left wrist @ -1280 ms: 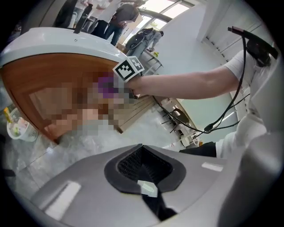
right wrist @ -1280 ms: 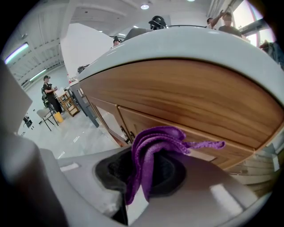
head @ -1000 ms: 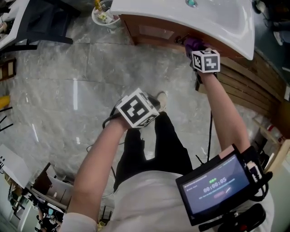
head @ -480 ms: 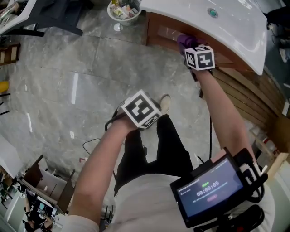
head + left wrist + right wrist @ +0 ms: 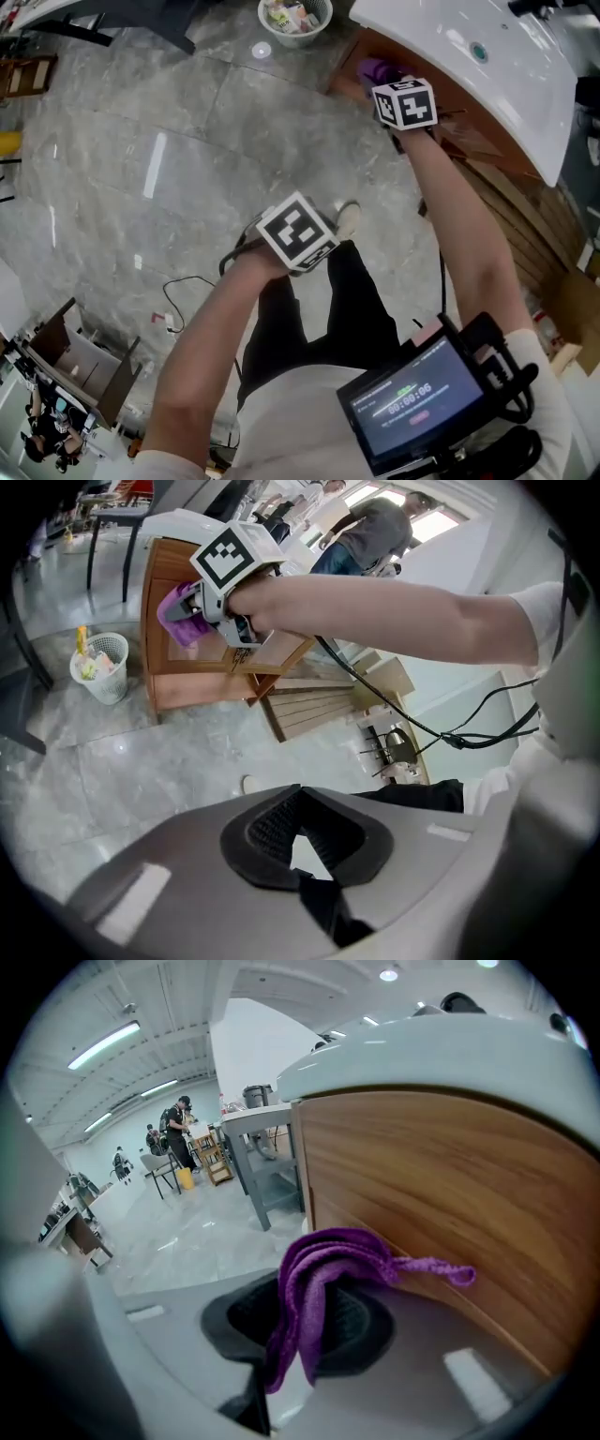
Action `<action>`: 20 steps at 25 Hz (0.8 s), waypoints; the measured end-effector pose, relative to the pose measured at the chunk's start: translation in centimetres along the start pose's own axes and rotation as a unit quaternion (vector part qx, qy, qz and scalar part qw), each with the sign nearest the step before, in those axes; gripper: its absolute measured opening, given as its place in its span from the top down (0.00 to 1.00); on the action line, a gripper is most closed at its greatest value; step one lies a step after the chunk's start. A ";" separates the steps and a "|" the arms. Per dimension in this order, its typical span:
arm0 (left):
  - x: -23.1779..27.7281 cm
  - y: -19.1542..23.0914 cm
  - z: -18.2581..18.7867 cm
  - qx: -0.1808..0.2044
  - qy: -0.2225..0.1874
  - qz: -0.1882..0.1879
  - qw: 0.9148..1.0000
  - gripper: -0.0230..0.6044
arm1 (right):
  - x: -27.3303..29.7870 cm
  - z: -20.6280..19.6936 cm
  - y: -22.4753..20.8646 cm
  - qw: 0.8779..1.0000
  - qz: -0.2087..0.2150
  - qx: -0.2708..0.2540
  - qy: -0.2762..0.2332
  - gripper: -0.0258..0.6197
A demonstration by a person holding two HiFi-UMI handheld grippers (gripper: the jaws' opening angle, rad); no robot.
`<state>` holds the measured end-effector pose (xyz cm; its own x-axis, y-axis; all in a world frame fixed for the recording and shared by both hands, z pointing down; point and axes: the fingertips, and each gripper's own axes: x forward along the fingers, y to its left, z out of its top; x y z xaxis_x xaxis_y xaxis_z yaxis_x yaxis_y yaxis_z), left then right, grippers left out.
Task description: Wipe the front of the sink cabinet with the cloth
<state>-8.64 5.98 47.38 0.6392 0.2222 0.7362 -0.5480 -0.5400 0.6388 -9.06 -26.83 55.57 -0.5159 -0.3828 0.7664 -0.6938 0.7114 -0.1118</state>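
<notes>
Head view: R gripper [image 5: 382, 82] up at sink cabinet [image 5: 469, 141] front, under white basin [image 5: 497, 66]; purple cloth [image 5: 375, 69] at its tip.
L gripper view: L gripper [image 5: 298, 847] jaws together, nothing btwn, well apart from cabinet.
R gripper view: jaws clamped on cloth, bunched btwn pads, tail touching wood panel.

White shirt [image 5: 300, 408], black trousers [image 5: 361, 309], marker cubes [image 5: 296, 232]

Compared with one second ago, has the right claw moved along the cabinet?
Yes. The right claw, shut on the cloth, has slid along the cabinet front toward the corner by the bin, away from the drain.
</notes>
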 end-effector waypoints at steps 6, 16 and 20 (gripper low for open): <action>-0.5 0.5 -1.8 -0.001 -0.001 -0.001 1.000 0.95 | 1.2 1.8 3.1 0.999 0.032 -0.021 -0.020 0.82; 0.3 -1.3 1.3 0.060 -0.009 -0.007 0.998 0.95 | -7.2 -5.4 0.5 0.997 0.003 0.057 -0.057 0.82; 2.4 -2.8 3.0 0.092 0.021 -0.018 0.995 0.95 | -13.0 -12.4 -4.0 0.993 -0.041 0.100 -0.052 0.82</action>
<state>-3.93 5.57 46.73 0.6311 0.2753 0.7252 -0.4149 -0.6701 0.6155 6.63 -17.44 53.89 -0.4949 -0.5005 0.7103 -0.8161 0.5485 -0.1821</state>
